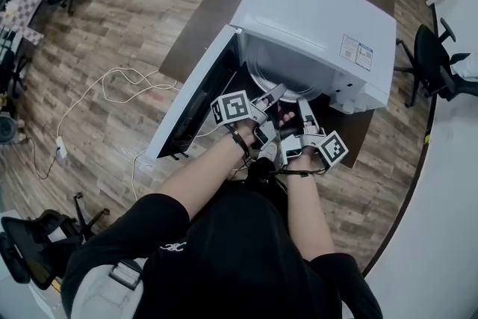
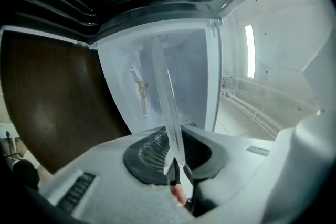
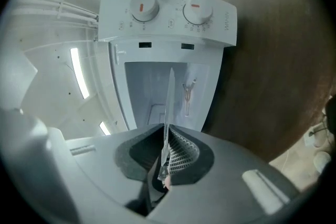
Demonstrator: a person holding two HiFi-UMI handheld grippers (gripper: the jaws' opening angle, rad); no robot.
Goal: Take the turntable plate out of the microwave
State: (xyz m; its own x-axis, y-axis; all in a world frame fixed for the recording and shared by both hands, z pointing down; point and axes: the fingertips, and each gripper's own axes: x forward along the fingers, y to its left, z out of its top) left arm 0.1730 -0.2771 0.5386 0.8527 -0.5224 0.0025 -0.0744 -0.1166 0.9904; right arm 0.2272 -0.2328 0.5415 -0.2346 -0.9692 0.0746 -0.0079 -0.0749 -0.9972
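Clamping the turntable plate (image 2: pixel 168 107) edge mid-removal, jaws nearly together, left gripper (image 2: pixel 176 161) and right gripper (image 3: pixel 165 159) should next draw it level from the microwave (image 1: pixel 321 19).

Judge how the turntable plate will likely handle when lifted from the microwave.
Probably stiff: the turntable plate runs straight, unsagging. Likely slippery and fragile: smooth clear glass, pinched at its thin rim by left claw and right claw.
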